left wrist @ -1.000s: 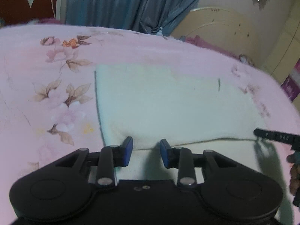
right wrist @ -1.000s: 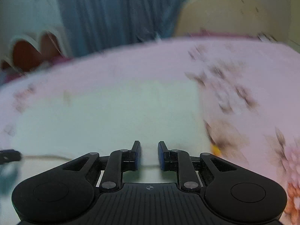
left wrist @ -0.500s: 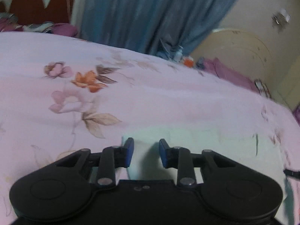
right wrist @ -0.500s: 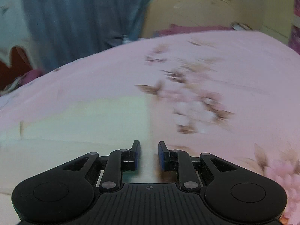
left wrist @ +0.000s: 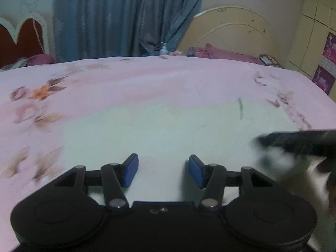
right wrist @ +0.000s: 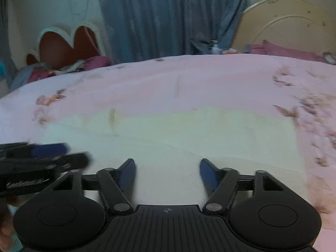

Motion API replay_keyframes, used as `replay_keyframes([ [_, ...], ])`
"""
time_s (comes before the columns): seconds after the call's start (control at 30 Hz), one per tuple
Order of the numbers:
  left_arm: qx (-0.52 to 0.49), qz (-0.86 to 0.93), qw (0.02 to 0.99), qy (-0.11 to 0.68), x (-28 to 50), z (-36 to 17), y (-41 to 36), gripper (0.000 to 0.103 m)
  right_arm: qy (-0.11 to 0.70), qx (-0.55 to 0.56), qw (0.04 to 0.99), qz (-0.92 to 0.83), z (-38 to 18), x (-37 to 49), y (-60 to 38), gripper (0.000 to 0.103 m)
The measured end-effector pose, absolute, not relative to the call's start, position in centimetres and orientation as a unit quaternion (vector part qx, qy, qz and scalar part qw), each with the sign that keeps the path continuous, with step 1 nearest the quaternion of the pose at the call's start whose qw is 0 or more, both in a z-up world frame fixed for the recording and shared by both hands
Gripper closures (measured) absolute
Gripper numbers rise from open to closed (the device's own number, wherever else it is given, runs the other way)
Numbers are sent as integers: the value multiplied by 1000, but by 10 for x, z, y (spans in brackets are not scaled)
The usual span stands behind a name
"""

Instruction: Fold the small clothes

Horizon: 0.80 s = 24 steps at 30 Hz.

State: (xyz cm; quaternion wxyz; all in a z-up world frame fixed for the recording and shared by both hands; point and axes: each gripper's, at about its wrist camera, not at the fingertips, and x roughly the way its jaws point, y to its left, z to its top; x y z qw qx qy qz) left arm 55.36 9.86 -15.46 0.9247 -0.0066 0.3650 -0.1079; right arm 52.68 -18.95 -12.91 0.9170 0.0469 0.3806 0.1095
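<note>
A pale cream cloth [left wrist: 168, 126] lies flat on the pink floral bedspread [left wrist: 126, 79]; it also shows in the right wrist view [right wrist: 189, 130] with a fold line across it. My left gripper [left wrist: 163, 171] is open and empty, low over the cloth's near part. My right gripper [right wrist: 167, 173] is open wide and empty, also over the cloth's near part. The right gripper shows blurred at the right edge of the left wrist view [left wrist: 294, 140]. The left gripper shows blurred at the left of the right wrist view [right wrist: 42, 157].
Blue curtains [left wrist: 126, 16] hang behind the bed. A cream curved headboard [left wrist: 235, 29] with purple bedding stands at the back right. A red and white headboard [left wrist: 19, 37] stands at the back left. Floral prints flank the cloth on both sides.
Both grippers have opened wider. Both have swung back toward the middle of the cloth from its side edges, and each now sees the other.
</note>
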Motion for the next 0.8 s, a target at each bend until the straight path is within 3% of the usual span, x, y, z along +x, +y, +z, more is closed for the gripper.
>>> replay_keyframes([
  [0.03, -8, -102, 927, 360, 545, -155, 109, 51, 381, 50, 919, 83, -129, 525, -203, 73],
  [0.17, -16, -60, 929, 364, 531, -147, 126, 51, 394, 65, 916, 40, -125, 514, -240, 73],
  [0.3, -18, -105, 933, 344, 514, -132, 96, 50, 364, 59, 922, 117, -102, 487, -199, 73],
  [0.47, 21, -100, 928, 360, 509, -144, 76, 50, 387, 18, 904, 180, -120, 465, -146, 73],
  [0.6, -5, -73, 926, 370, 496, -152, 118, 55, 387, 25, 913, 125, -126, 458, -183, 73],
  [0.8, -21, -76, 927, 366, 487, -145, 123, 51, 395, 61, 915, 57, -123, 453, -238, 73],
])
